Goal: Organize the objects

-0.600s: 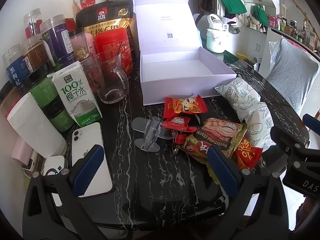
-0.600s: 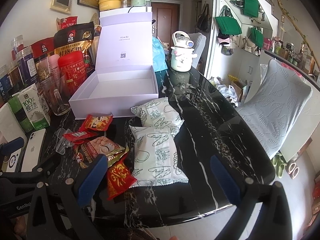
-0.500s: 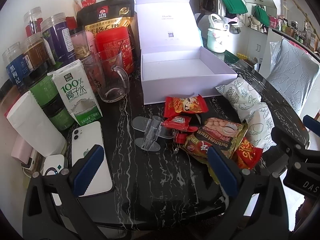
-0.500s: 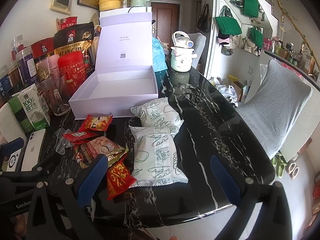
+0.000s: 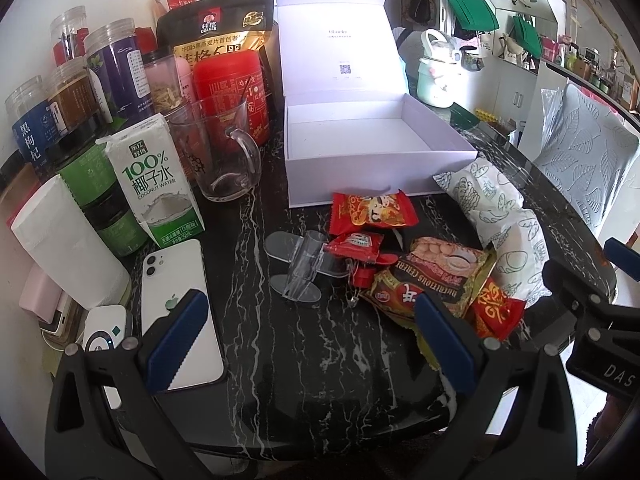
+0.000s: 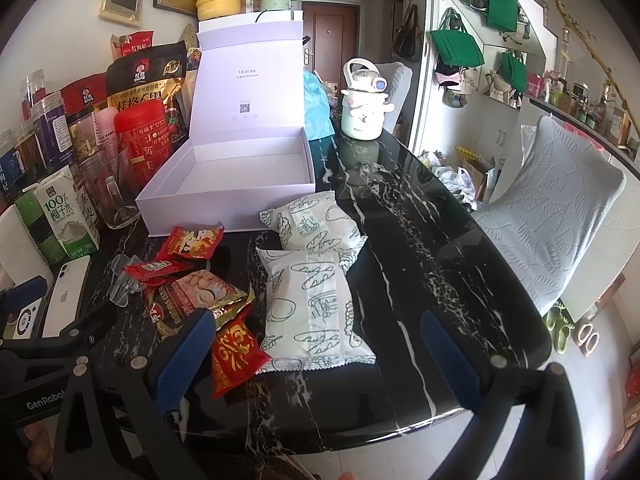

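Observation:
An open white box (image 5: 360,140) (image 6: 240,172) with its lid up stands on the black marble table (image 5: 320,380) (image 6: 420,260). In front of it lie red snack packets (image 5: 372,210) (image 6: 192,242), a cereal packet (image 5: 436,280) (image 6: 192,300), a small red packet (image 5: 496,308) (image 6: 234,354) and two white printed pouches (image 5: 480,196) (image 6: 312,300). A clear plastic stand (image 5: 300,270) lies beside them. My left gripper (image 5: 308,344) is open and empty above the near table edge. My right gripper (image 6: 320,360) is open and empty, near the white pouches.
At the left stand jars (image 5: 116,68), a coconut water carton (image 5: 156,184), a glass mug (image 5: 220,152), a red tin (image 5: 232,92), a tissue roll (image 5: 60,240) and a white phone (image 5: 176,312). A kettle (image 6: 364,108) stands behind the box. A chair (image 6: 552,220) is at the right.
Both grippers have edged slightly forward toward the table; nothing on the table has moved.

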The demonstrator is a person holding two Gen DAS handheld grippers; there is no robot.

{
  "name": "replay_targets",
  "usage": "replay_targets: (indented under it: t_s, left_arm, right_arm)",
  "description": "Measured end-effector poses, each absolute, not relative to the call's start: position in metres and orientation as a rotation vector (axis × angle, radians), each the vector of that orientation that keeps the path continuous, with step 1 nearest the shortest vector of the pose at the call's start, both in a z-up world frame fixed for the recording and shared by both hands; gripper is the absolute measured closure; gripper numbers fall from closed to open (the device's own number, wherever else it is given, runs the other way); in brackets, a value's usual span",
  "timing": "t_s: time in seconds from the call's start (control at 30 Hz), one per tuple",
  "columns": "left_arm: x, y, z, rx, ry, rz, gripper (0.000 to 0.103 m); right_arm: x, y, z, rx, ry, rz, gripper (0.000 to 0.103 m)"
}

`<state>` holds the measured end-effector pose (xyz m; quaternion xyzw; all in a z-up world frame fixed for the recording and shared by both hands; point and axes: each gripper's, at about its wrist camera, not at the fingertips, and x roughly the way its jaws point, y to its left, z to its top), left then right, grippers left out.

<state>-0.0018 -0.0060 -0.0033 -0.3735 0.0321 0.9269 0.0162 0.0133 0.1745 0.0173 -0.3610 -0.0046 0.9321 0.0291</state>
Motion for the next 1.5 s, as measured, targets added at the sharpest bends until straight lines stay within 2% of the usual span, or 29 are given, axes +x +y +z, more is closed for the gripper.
replay_targets:
  t_s: [0.6, 1.17, 1.5]
  left_arm:
    - [-0.006, -0.001, -0.001, -1.180, 0.067, 2.873, 0.000]
    - [-0.007, -0.002, -0.023, -1.212, -0.043, 2.777, 0.000]
    - [-0.028, 0.027, -0.024, -1.244, 0.109, 2.690, 0.000]
  right_arm:
    - [0.005, 0.185, 0.012, -1.141, -0.007, 2.903, 0.000]
    - [-0.006, 0.195, -0.027, -1.291, 0.052, 2.944, 0.000]
    - [-0.028, 0.202, -0.035, -1.358, 0.053, 2.946, 0.000]
